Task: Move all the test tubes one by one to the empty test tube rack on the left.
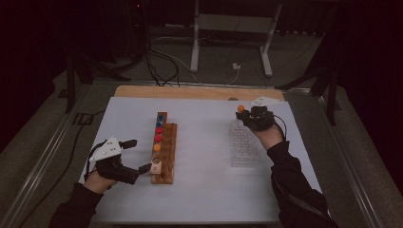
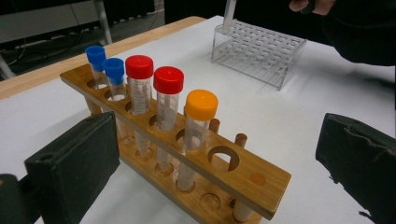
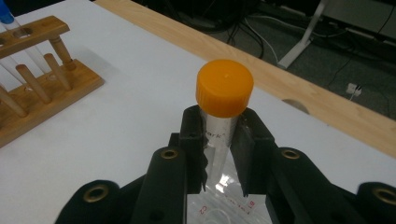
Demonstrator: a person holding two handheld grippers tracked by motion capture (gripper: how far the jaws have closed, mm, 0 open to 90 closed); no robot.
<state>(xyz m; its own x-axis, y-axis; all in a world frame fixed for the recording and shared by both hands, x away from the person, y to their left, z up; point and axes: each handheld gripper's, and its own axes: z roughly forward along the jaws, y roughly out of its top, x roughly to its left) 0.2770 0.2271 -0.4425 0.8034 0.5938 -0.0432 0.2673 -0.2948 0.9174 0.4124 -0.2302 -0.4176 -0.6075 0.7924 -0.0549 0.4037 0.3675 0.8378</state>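
Note:
A wooden rack (image 1: 167,156) stands mid-table with two blue-capped, two red-capped and one orange-capped tube (image 2: 201,105) in its holes. My left gripper (image 1: 139,155) is open at the rack's near end, its jaws wide on either side of the wooden rack (image 2: 252,179) without touching it. My right gripper (image 1: 244,116) is shut on a second orange-capped tube (image 3: 224,88), held upright just under its cap above the clear plastic rack (image 1: 243,145). The tube's lower end hangs over the clear plastic rack (image 3: 224,205). The tube's orange cap (image 1: 240,109) shows above the right gripper's jaws.
The white mat (image 1: 204,190) covers a wooden table whose bare far edge (image 1: 190,91) shows beyond it. The near large hole of the wooden rack (image 2: 224,157) holds nothing. Behind the table are cables and metal desk legs (image 1: 195,42) on the floor.

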